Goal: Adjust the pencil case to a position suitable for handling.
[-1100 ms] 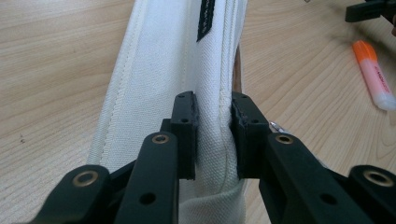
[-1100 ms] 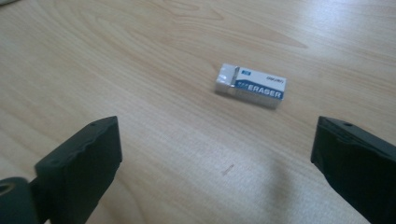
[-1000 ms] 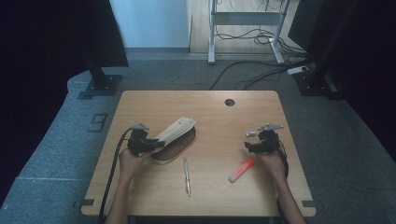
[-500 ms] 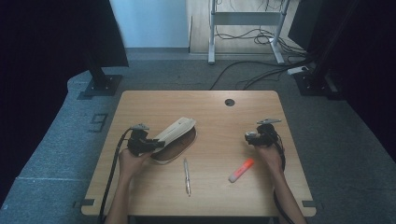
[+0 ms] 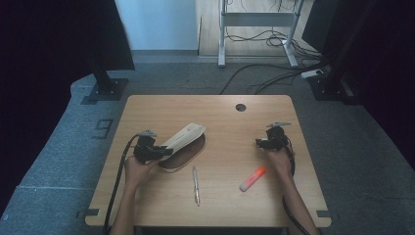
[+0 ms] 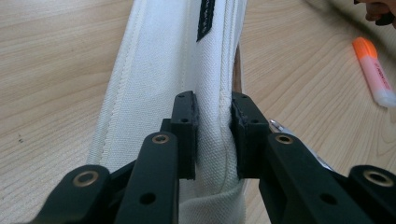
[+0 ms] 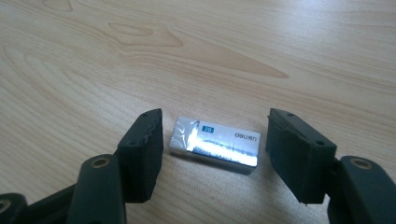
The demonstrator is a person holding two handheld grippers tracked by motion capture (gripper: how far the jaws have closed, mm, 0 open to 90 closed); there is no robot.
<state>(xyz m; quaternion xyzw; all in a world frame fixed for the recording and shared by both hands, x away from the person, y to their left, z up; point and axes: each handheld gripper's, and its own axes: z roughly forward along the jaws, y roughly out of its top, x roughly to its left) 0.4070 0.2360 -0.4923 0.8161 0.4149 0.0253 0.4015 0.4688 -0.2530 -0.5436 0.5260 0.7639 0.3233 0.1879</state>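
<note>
At a wooden table (image 5: 147, 205), the left gripper (image 6: 212, 135) pinches the white pencil case (image 6: 163, 84) by its edge while the right gripper (image 7: 215, 154), jaws just closing, straddles a small eraser (image 7: 214, 147) without touching it. Judged next: squeeze, lift, carry it to the case.

The left gripper (image 5: 164, 151), held low in the left hand (image 5: 137, 169), has its jaws clamped tight, while the right gripper (image 7: 212, 140), in the right hand (image 5: 280, 159), has just been closing its part-open jaws.
</note>
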